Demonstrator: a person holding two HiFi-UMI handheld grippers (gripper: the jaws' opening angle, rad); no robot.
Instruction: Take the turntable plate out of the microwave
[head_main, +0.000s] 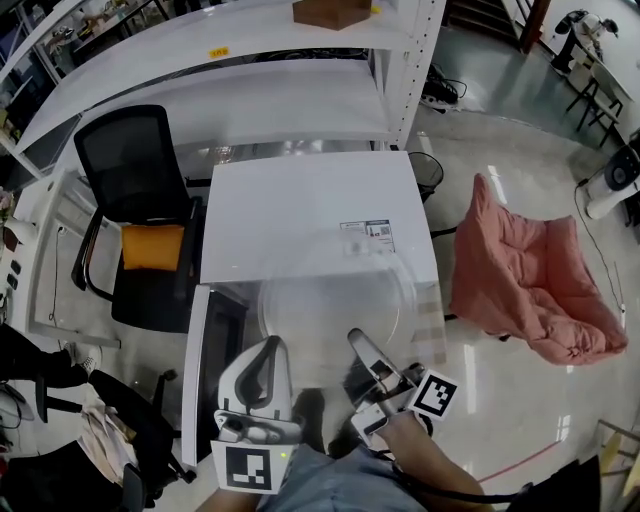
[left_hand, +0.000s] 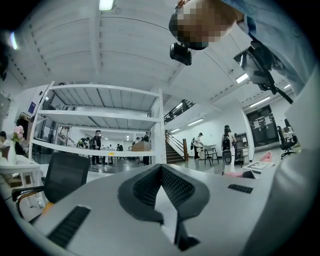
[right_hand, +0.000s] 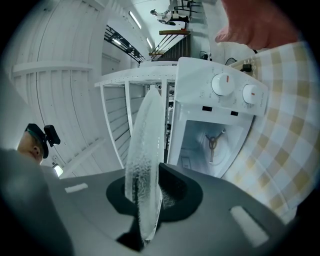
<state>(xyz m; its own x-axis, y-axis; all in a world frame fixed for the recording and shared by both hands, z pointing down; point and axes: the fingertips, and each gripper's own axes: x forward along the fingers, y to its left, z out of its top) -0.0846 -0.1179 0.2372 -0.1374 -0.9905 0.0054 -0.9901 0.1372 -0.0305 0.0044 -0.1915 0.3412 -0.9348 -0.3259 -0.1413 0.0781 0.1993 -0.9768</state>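
Turntable plate (head_main: 335, 300) is out of the microwave (head_main: 310, 215), just in front of its open cavity, with its rim clamped in the right tongs (head_main: 357, 342). The left tongs (head_main: 272, 347) are closed on nothing.

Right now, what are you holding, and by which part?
The right gripper clamps the glass turntable plate by its rim, between its fingers. The left gripper holds nothing.

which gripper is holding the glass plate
The right gripper: its jaws clamp the rim of the glass turntable plate. The left gripper has its jaws together with nothing between them.
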